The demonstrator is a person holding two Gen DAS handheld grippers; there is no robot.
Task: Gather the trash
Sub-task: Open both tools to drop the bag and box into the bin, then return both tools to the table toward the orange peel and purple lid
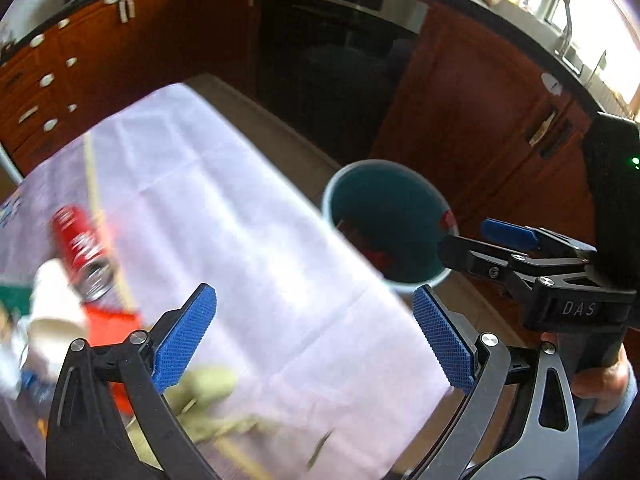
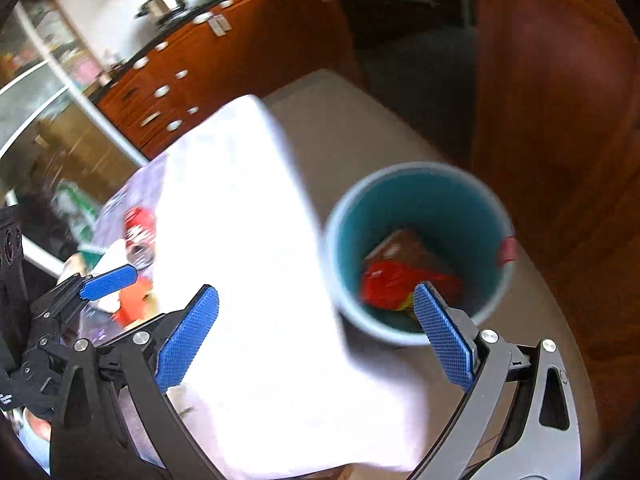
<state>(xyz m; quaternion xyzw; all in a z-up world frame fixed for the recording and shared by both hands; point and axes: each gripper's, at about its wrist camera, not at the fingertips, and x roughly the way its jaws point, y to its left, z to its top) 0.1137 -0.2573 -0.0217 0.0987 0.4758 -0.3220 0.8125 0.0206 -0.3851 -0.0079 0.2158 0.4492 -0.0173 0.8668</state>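
My left gripper (image 1: 316, 300) hangs open over a table with a white cloth (image 1: 240, 220), nothing between its blue pads. To its left lie a red soda can (image 1: 80, 252), a white crumpled piece (image 1: 56, 300), an orange-red wrapper (image 1: 112, 332) and a greenish scrap (image 1: 208, 392), all blurred. A teal bin (image 1: 384, 192) stands on the floor by the table's right edge. My right gripper (image 2: 316, 296) is open and empty above that edge, its right pad over the bin (image 2: 440, 208). Inside lie a red wrapper (image 2: 392, 284) and a brown carton (image 2: 404, 246). Each gripper shows in the other's view: right (image 1: 476, 244), left (image 2: 92, 292).
Reddish wooden cabinets (image 1: 480, 100) and a dark oven (image 1: 332, 60) stand behind the bin. A pot (image 2: 164, 0) sits on the counter at the back left, a tap (image 1: 564, 4) at the far right. A hand (image 1: 600, 376) holds the right gripper's handle.
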